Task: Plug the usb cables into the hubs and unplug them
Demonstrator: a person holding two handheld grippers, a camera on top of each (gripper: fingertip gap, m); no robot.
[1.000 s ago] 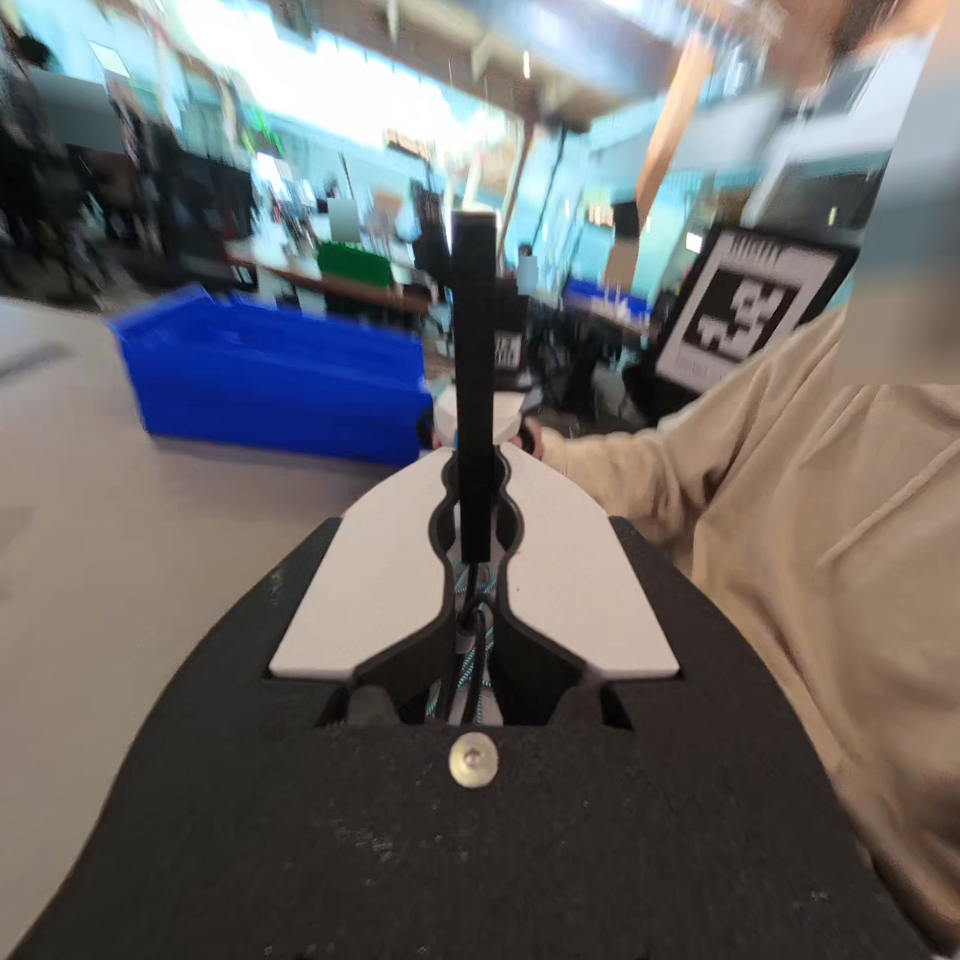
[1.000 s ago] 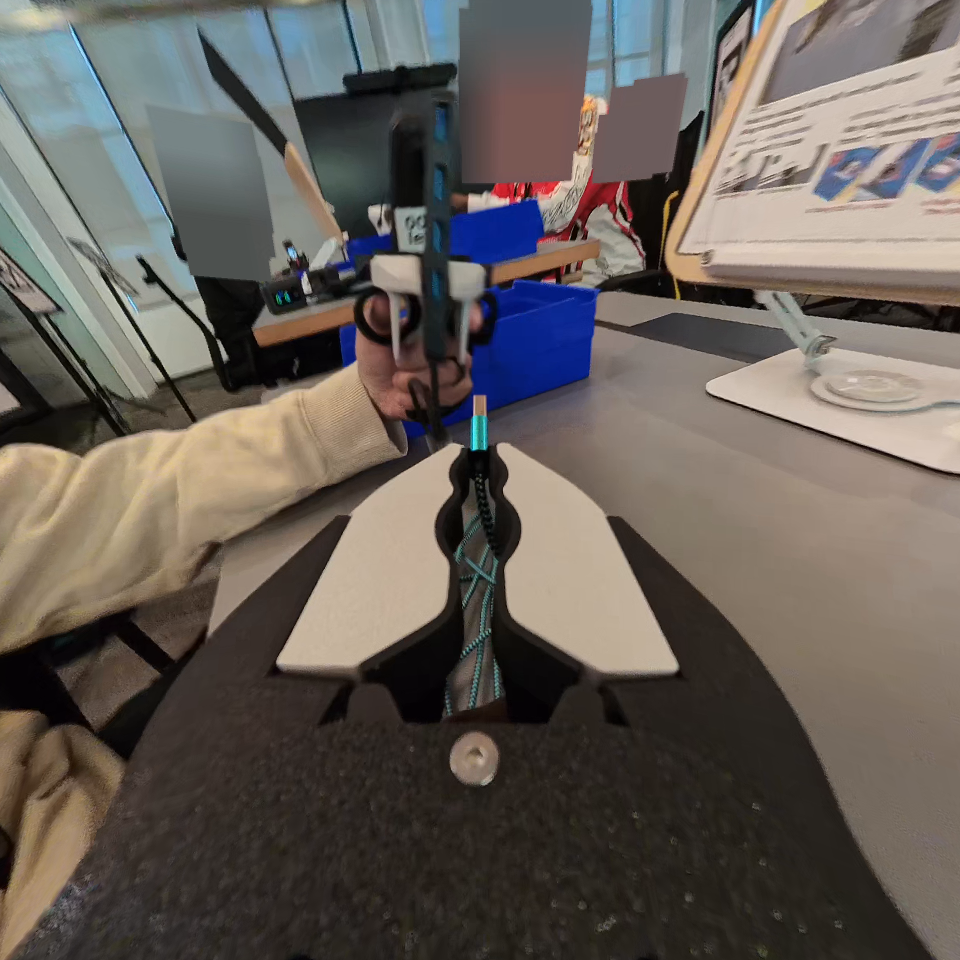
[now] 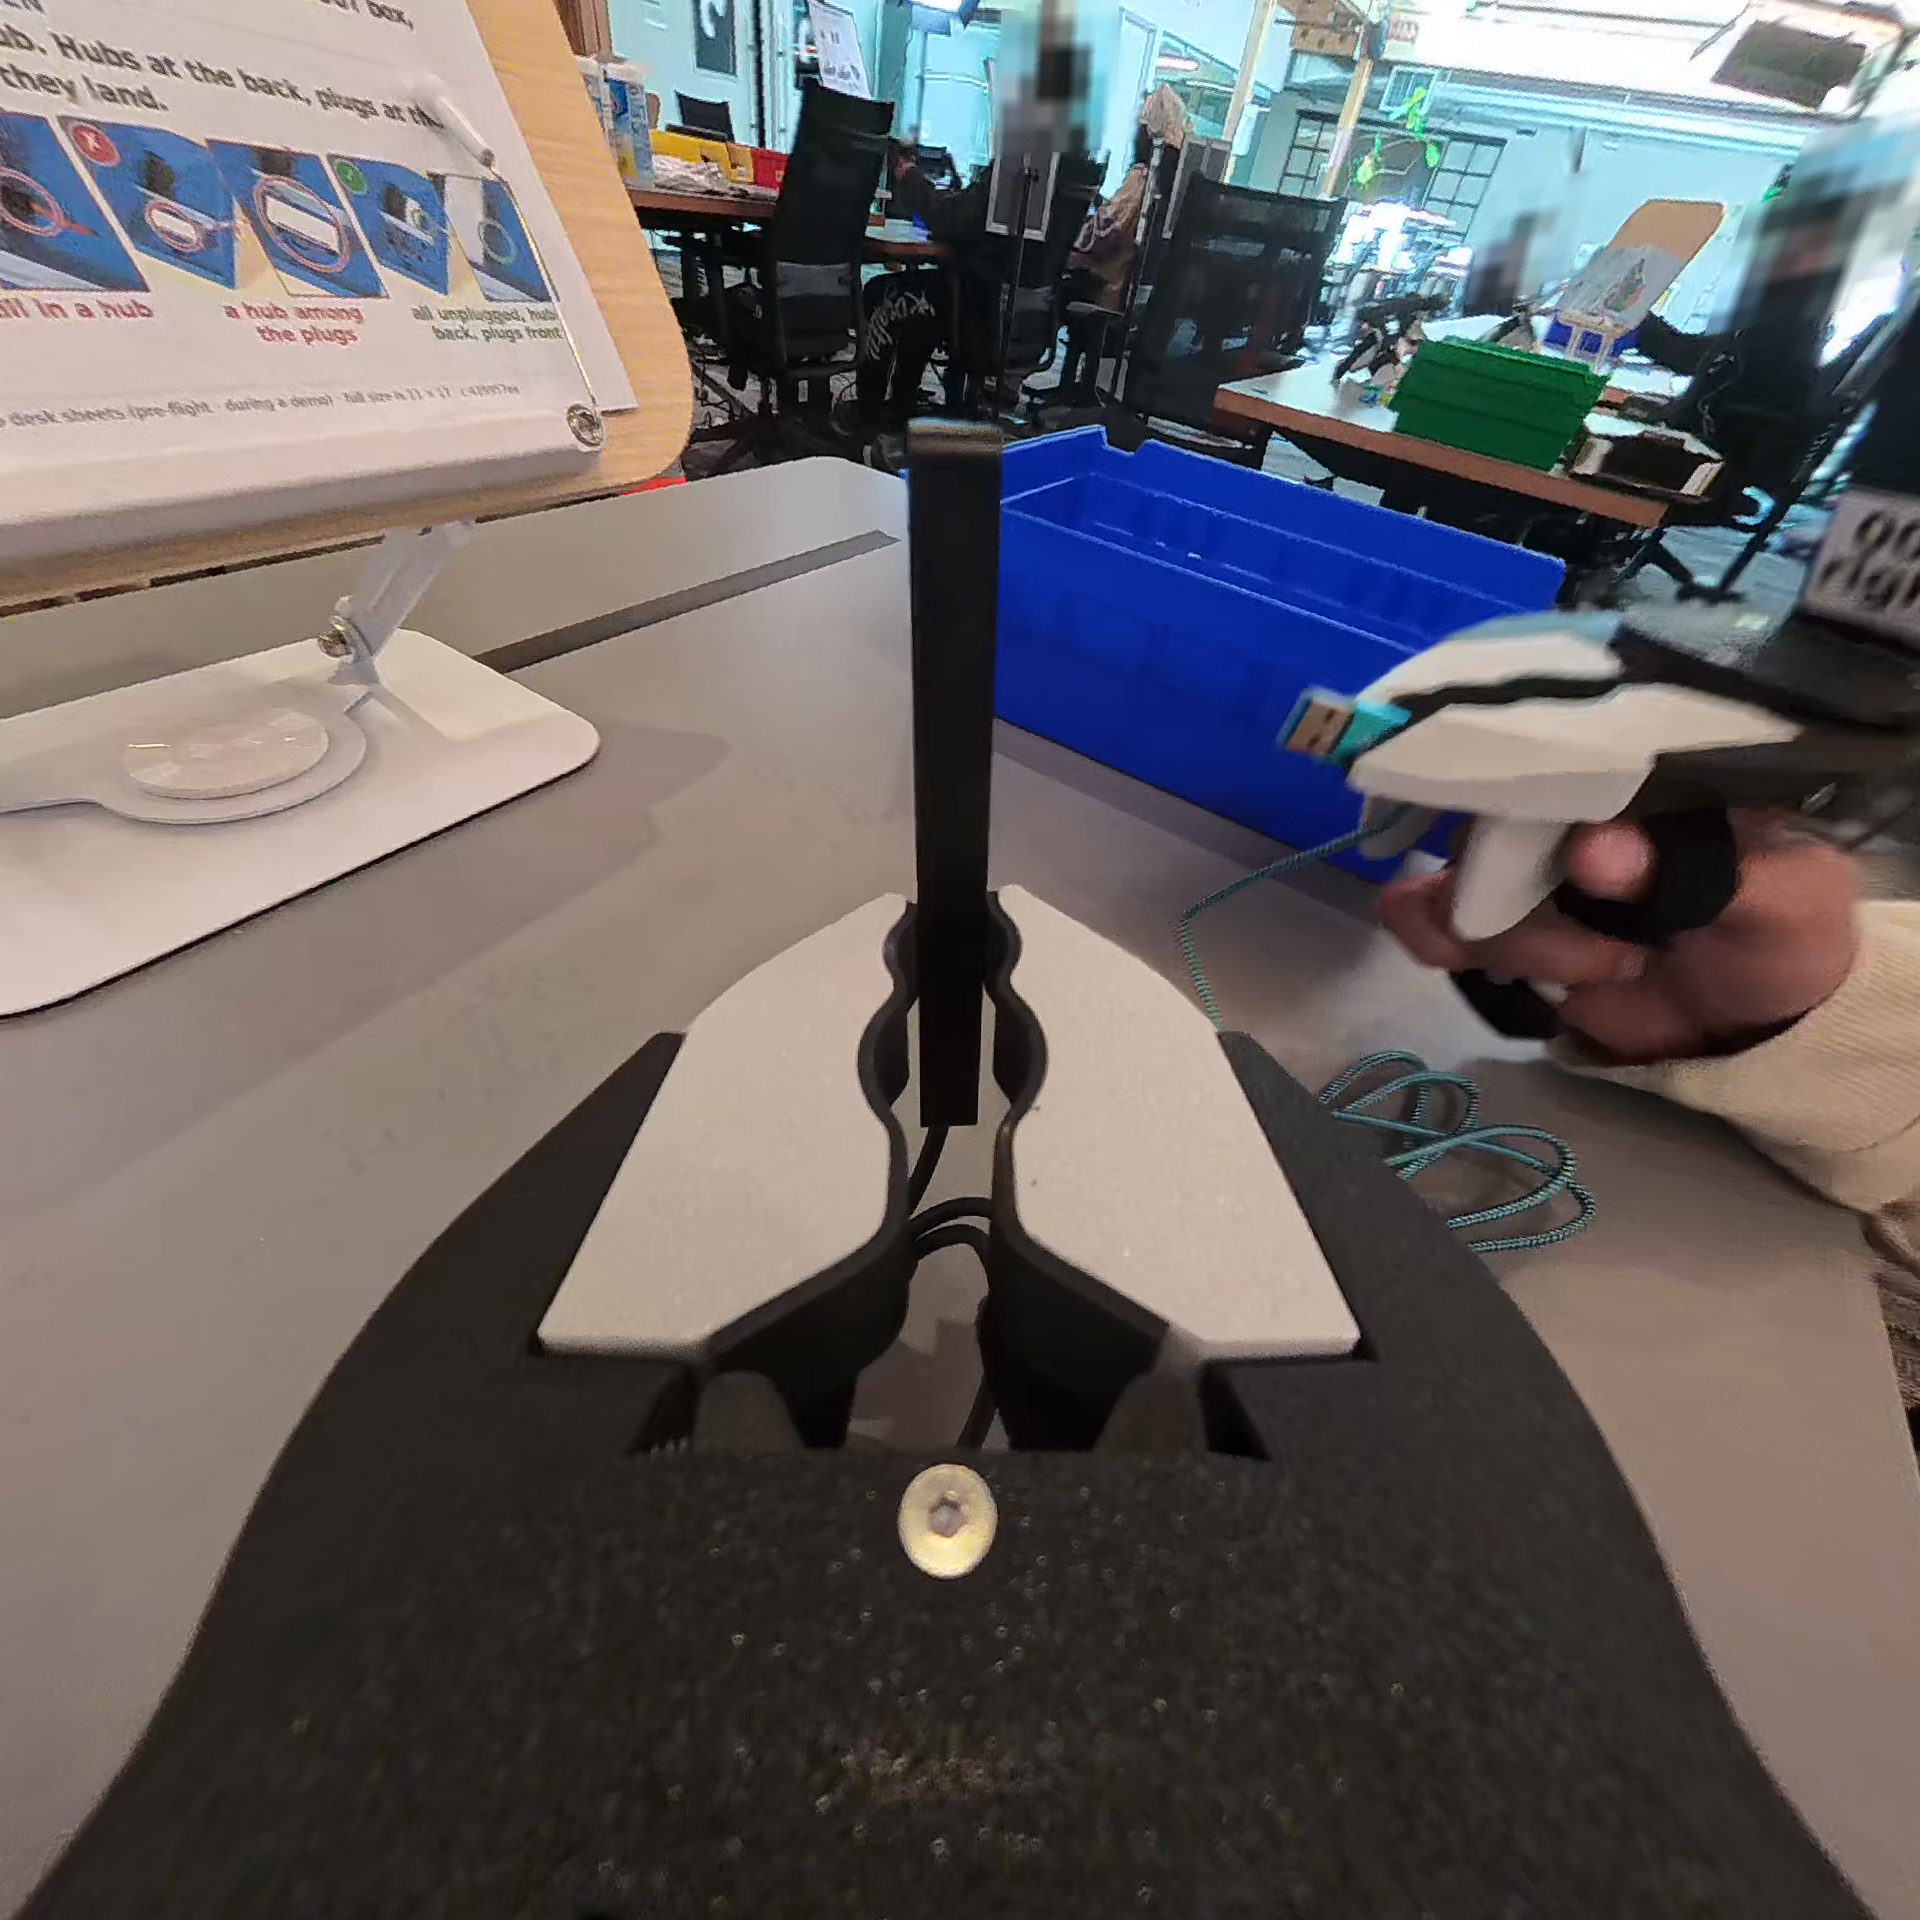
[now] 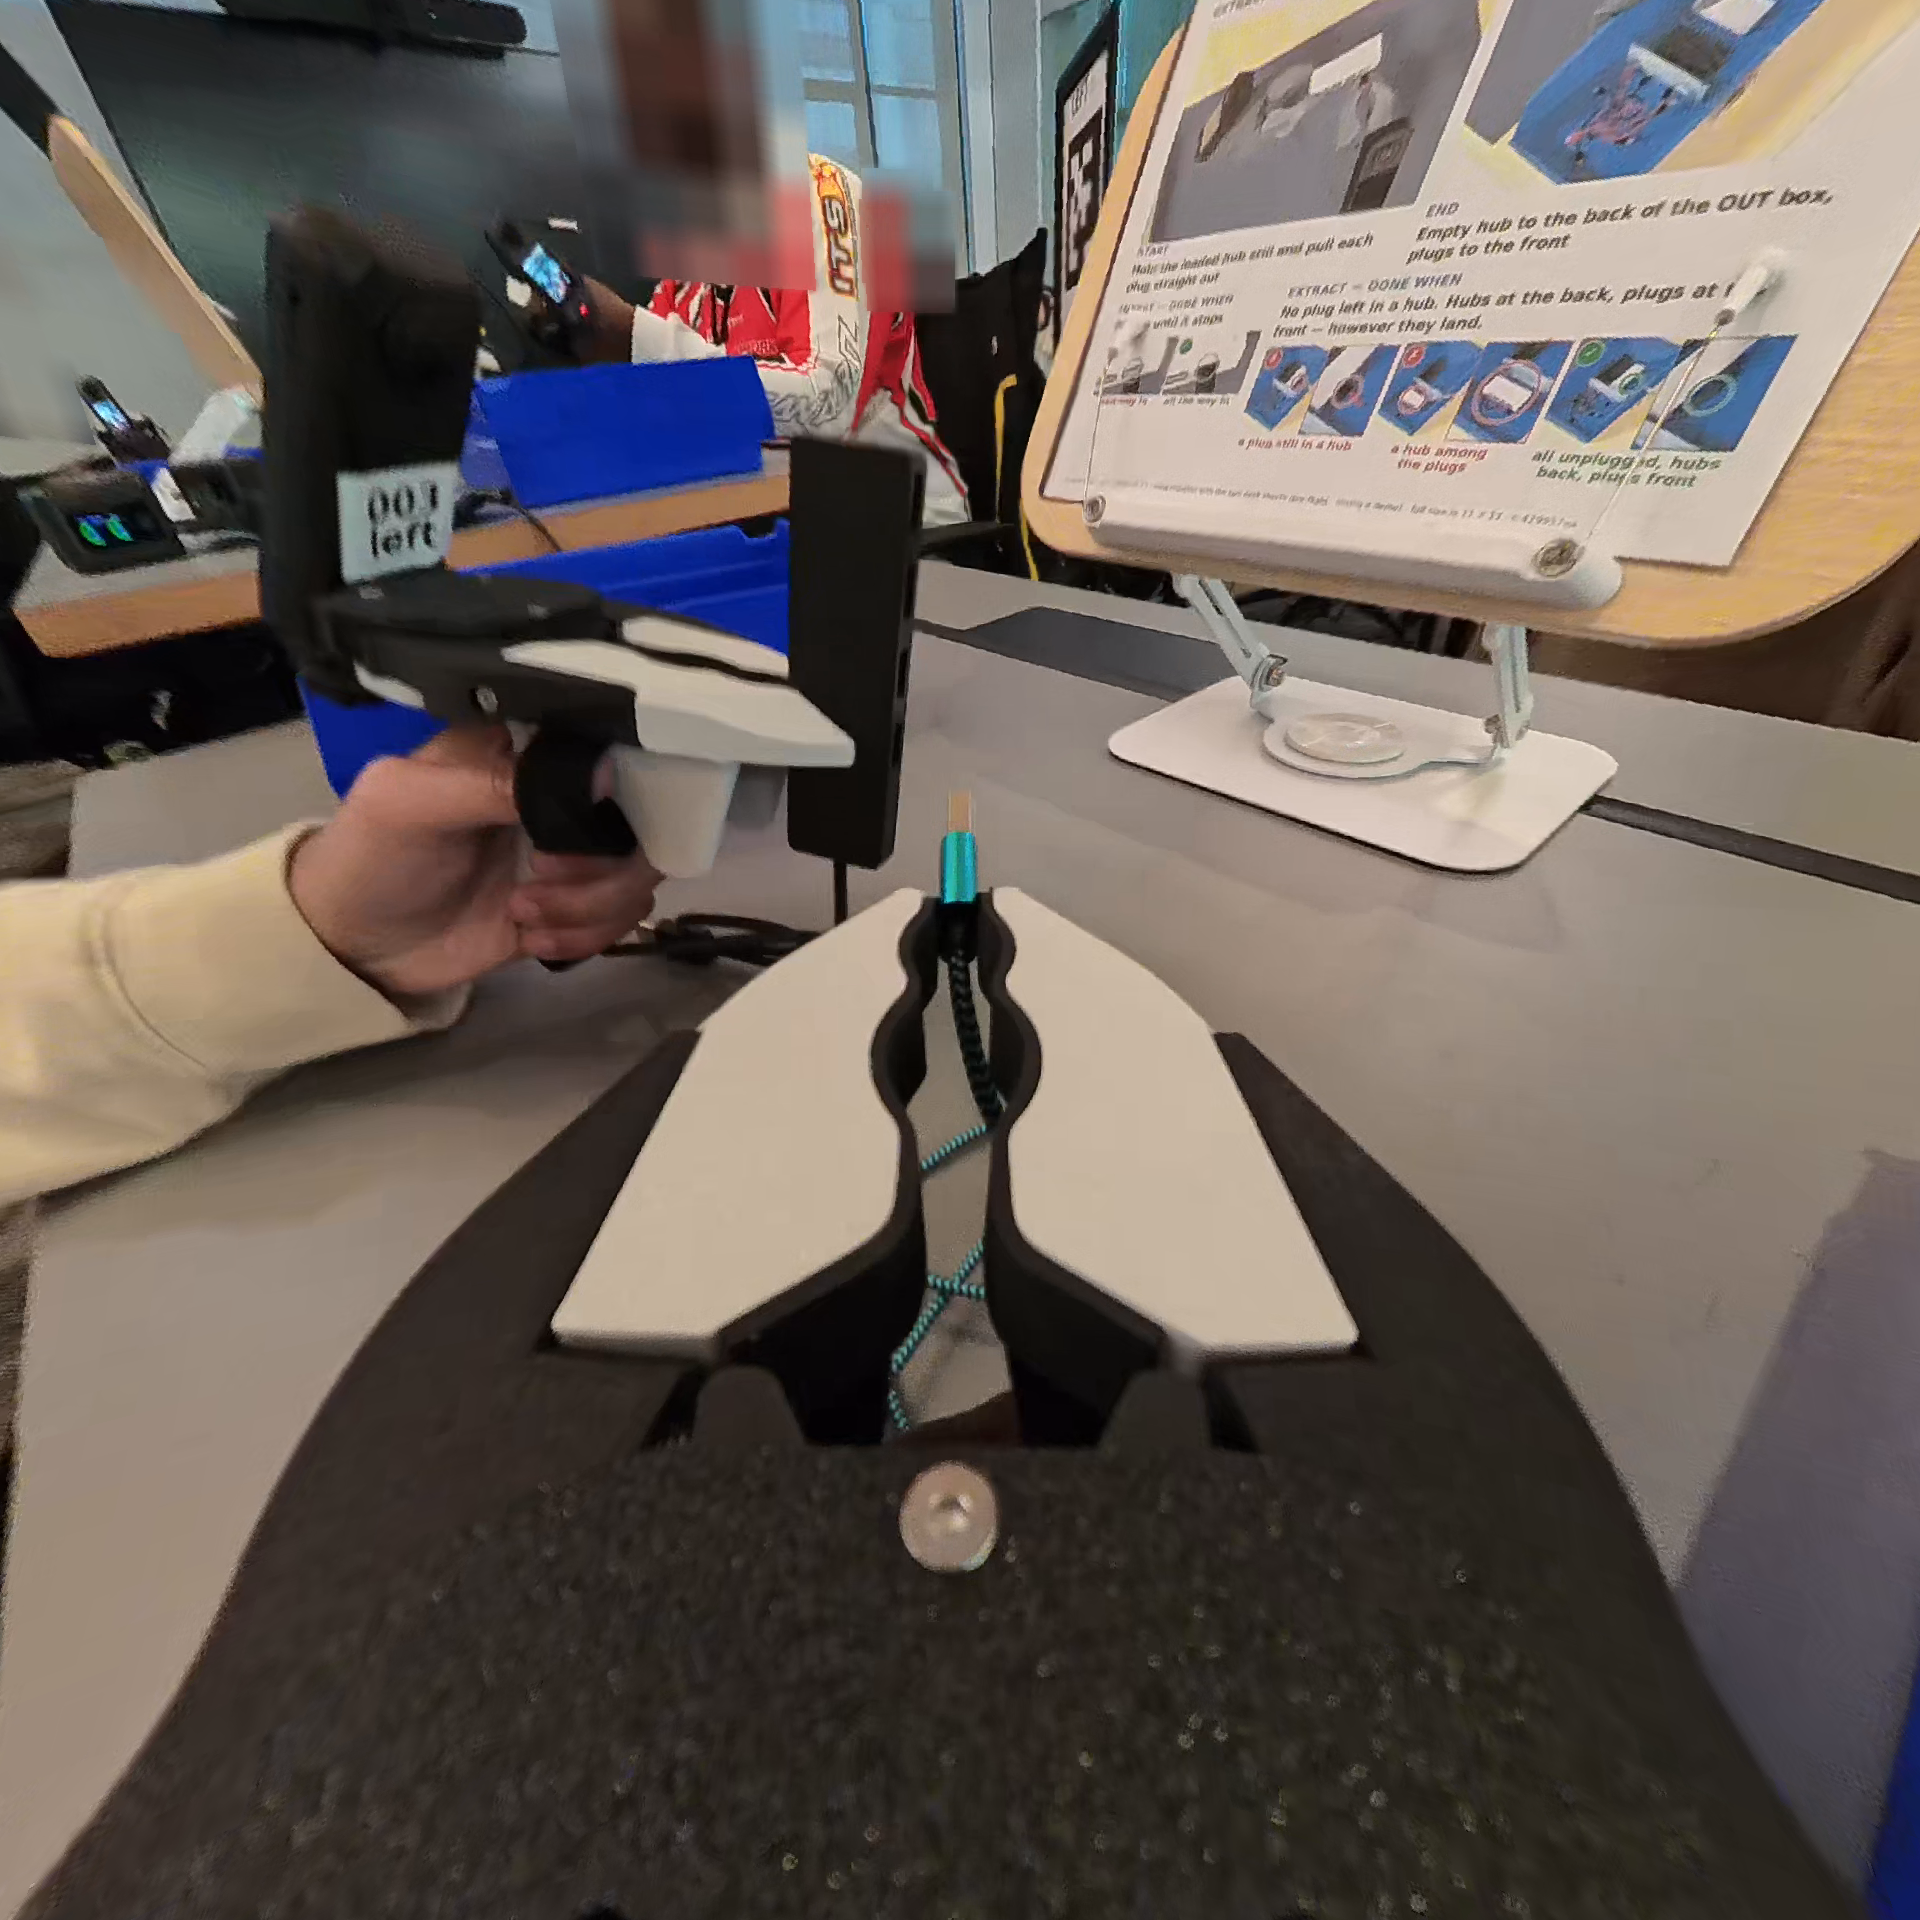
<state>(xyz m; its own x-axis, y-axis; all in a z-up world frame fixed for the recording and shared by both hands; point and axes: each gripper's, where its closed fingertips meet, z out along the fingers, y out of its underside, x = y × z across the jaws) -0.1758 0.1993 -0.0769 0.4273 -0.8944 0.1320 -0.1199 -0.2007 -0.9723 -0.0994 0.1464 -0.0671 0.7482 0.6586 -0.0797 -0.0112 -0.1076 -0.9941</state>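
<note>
— Which step is in hand, taking things from the left?

— The plugging-in, judged from the pictures. The left gripper (image 3: 951,914) has its white jaws closed on a slim black plastic USB hub (image 3: 953,727), held upright above the grey table (image 3: 312,1091), its thin black lead dropping between the fingers. To its right, well apart, the right gripper (image 4: 954,902) is clamped on the teal metal USB plug (image 4: 958,852) of a teal-and-black braided cable (image 3: 1455,1153), whose slack lies coiled on the table. A blue plastic bin (image 3: 1247,613) stands behind.

— What does the next move call for?

— Probably turning the plug to face the hub's port side (image 4: 906,623), then pushing straight in while the left holds firm.

— And the hands?

— Each hand wraps a pistol handle; the person's left hand (image 4: 447,862) holds its gripper level, cream sleeve behind it.
</note>
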